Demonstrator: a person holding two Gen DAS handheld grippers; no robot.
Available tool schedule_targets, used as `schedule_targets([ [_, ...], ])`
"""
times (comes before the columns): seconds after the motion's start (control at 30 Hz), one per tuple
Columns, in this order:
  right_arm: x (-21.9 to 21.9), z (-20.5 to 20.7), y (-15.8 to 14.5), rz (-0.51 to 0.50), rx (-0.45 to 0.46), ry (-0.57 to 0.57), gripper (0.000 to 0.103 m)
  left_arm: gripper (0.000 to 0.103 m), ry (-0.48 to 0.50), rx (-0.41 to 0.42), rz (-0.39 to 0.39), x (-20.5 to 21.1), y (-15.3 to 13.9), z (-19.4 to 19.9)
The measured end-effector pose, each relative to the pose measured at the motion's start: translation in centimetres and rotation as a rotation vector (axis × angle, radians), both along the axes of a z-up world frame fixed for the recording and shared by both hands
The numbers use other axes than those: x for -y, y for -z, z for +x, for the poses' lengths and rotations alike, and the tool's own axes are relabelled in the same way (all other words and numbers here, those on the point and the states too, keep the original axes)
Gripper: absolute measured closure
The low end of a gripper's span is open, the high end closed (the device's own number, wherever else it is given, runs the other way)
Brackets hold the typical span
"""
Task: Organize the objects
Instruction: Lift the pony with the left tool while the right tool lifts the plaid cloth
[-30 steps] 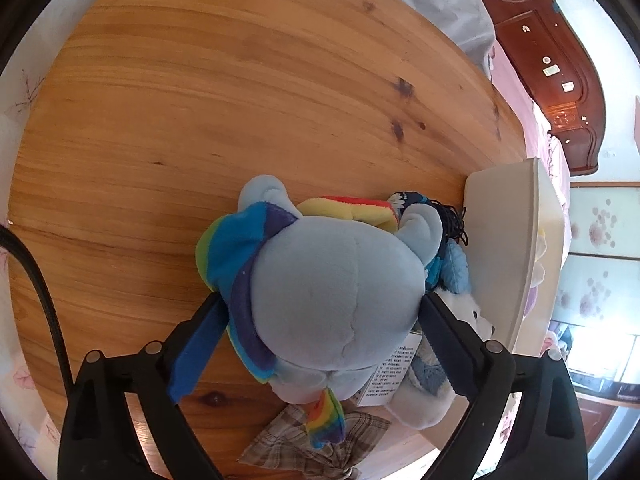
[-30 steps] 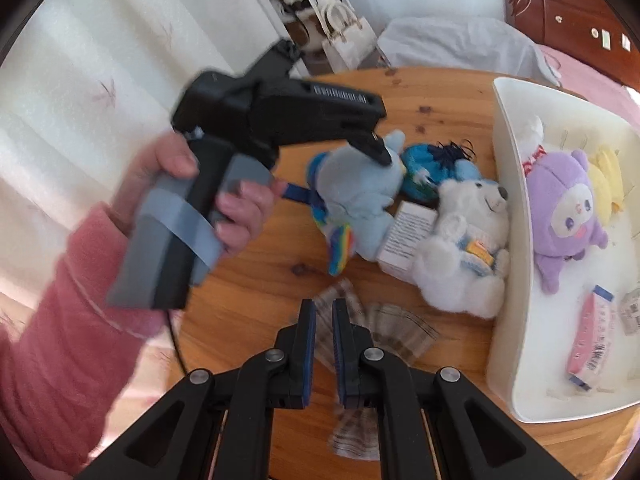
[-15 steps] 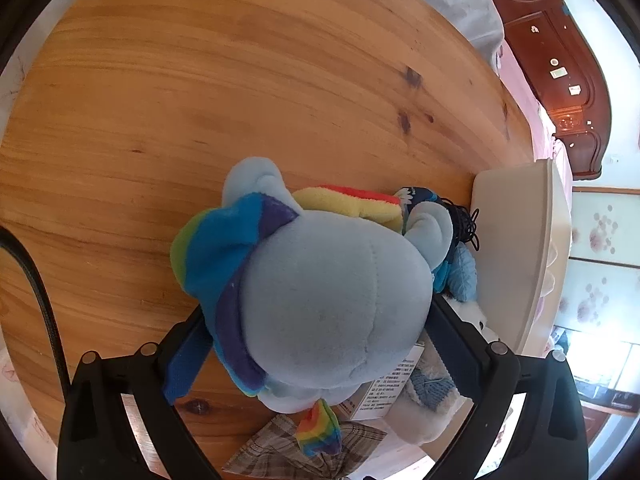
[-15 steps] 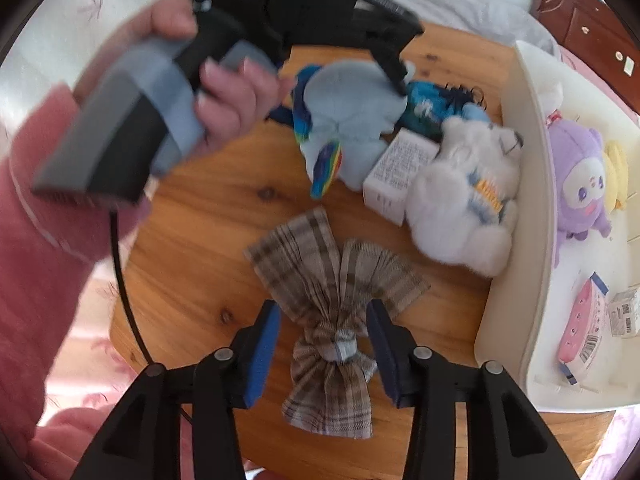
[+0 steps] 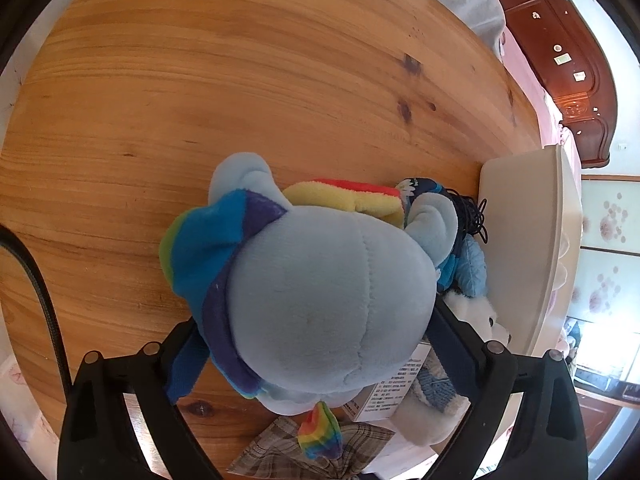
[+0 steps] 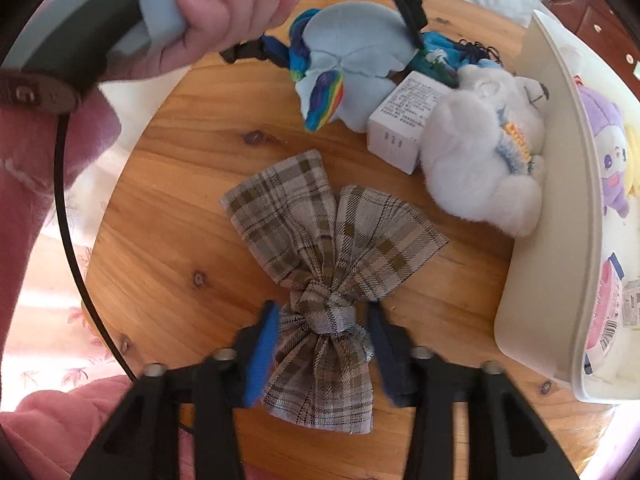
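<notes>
Right gripper (image 6: 324, 354) jaws closing around plaid bow (image 6: 324, 276) knot, its wings fanning away toward toys

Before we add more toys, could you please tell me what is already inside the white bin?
In the white bin lie a purple plush, something yellow beside it, and a pink packet. The near wall and the picture edge hide the rest.
</notes>
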State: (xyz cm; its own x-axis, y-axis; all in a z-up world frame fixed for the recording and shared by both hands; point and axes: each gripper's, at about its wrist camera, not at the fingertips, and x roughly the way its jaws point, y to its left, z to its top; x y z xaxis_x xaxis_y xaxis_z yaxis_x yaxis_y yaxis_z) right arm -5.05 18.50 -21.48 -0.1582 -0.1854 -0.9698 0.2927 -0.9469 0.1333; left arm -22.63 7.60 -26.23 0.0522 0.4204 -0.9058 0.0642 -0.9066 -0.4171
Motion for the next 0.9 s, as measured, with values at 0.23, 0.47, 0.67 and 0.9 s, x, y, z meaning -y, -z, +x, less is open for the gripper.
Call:
schedule_targets([
  [0.23, 0.4, 0.4, 0.1, 0.019, -0.022, -0.060, 0.075, 0.011, 0.003, -0.006, 0.007, 1.0, -0.2, 0.5],
  [0.47, 0.3, 0.4, -0.5, 0.018, -0.040, -0.101, 0.077, 0.014, -0.005, -0.008, -0.001, 2.2, -0.4, 1.3],
  [0.67, -0.2, 0.4, -1.6, -0.001, -0.057, -0.124, 0.077, 0.014, -0.021, -0.021, -0.029, 3.5, -1.2, 2.4],
  [0.9, -1.3, 0.5, -3.8, -0.047, -0.102, -0.132, 0.077, 0.014, -0.058, -0.083, -0.079, 4.2, -3.7, 3.3],
])
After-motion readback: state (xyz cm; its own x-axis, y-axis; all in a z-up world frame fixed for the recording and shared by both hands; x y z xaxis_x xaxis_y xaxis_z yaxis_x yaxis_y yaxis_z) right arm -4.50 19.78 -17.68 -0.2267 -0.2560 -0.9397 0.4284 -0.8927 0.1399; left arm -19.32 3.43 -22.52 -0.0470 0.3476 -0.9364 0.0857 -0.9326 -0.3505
